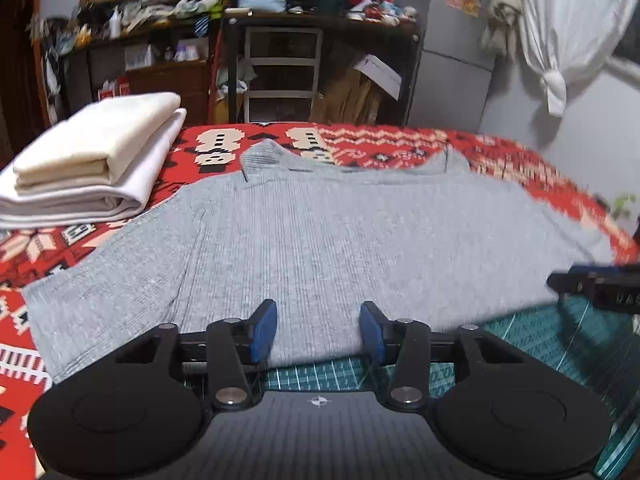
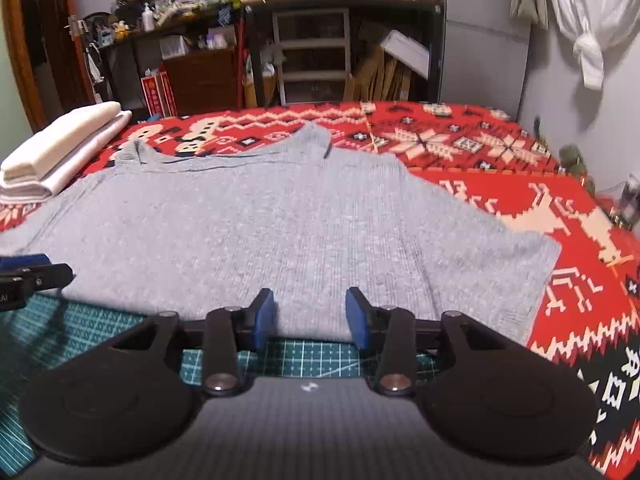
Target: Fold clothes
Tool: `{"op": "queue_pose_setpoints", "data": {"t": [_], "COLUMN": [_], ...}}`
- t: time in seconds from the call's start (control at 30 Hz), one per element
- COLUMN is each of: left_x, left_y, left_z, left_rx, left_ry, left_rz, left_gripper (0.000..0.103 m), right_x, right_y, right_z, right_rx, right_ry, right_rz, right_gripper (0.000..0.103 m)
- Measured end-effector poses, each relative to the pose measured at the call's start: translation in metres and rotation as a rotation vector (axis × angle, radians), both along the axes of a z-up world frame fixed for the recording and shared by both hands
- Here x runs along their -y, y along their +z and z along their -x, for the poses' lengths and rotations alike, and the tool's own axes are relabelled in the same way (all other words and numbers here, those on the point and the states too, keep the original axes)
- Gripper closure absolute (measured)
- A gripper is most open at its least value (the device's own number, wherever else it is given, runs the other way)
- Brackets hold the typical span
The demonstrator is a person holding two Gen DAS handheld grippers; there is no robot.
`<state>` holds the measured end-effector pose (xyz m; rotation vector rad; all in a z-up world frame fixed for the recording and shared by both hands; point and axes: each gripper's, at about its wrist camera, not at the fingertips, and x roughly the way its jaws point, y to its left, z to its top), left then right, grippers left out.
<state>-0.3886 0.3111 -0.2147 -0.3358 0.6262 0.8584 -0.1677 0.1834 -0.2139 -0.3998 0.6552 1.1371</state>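
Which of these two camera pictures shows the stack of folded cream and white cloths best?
The left wrist view: the stack of folded cream and white cloths sits large and near, layers distinct. The right wrist view shows it smaller, at the far left edge.

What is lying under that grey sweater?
The grey sweater lies on a red patterned blanket; its near hem rests on a green cutting mat. Whatever sits beneath its middle is covered.

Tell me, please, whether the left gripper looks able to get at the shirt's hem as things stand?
Probably yes. The left gripper is open, its fingers straddling the near hem of the grey shirt, which lies flat. Nothing sits between them; the right gripper is off to the side.
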Motion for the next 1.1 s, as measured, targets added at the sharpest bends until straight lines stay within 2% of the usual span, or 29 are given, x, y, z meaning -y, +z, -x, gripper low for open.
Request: {"op": "queue_pose_setpoints", "data": {"t": [0.1, 0.3, 0.4, 0.5, 0.53, 0.6, 0.63, 0.67, 0.77, 0.83, 0.9, 0.97, 1.1], "left_x": [0.014, 0.023, 0.023, 0.023, 0.023, 0.023, 0.023, 0.023, 0.023, 0.023, 0.023, 0.023, 0.022], "left_y": [-0.006, -0.012, -0.012, -0.013, -0.013, -0.013, -0.013, -0.014, -0.014, -0.014, -0.014, -0.014, -0.014], "left_z": [0.000, 0.007, 0.007, 0.007, 0.007, 0.007, 0.007, 0.007, 0.007, 0.008, 0.008, 0.008, 0.009], "left_rx": [-0.024, -0.003, 0.002, 0.004, 0.005, 0.006, 0.007, 0.008, 0.010, 0.012, 0.013, 0.015, 0.021], "left_ry": [-0.024, -0.033, -0.030, -0.028, -0.028, -0.027, -0.026, -0.026, -0.027, -0.027, -0.028, -0.028, -0.029], "left_rz": [-0.066, -0.109, -0.108, -0.110, -0.110, -0.110, -0.110, -0.109, -0.108, -0.107, -0.106, -0.106, -0.102], "left_gripper": [0.049, 0.047, 0.047, 0.047, 0.047, 0.046, 0.047, 0.047, 0.047, 0.047, 0.046, 0.046, 0.046], "right_x": [0.008, 0.019, 0.022, 0.022, 0.020, 0.008, 0.001, -0.006, -0.028, -0.035, -0.036, -0.029, -0.021], "right_y": [-0.005, -0.011, -0.008, 0.000, 0.003, 0.008, 0.010, 0.010, 0.007, 0.001, -0.006, -0.010, -0.005], "right_z": [0.016, 0.025, 0.025, 0.027, 0.030, 0.038, 0.043, 0.047, 0.060, 0.067, 0.073, 0.081, 0.087], "right_rx": [0.073, 0.095, 0.078, 0.044, 0.035, 0.026, 0.021, 0.024, 0.026, 0.011, 0.004, 0.035, 0.036], "right_ry": [0.033, 0.034, 0.018, 0.012, 0.026, 0.081, 0.106, 0.121, 0.144, 0.149, 0.152, 0.164, 0.172], "right_rz": [-0.003, -0.035, -0.030, -0.074, -0.086, -0.091, -0.094, -0.096, -0.091, -0.077, -0.062, -0.063, -0.064], "right_gripper": [0.052, 0.051, 0.050, 0.051, 0.052, 0.069, 0.082, 0.085, 0.091, 0.091, 0.091, 0.091, 0.090]}}
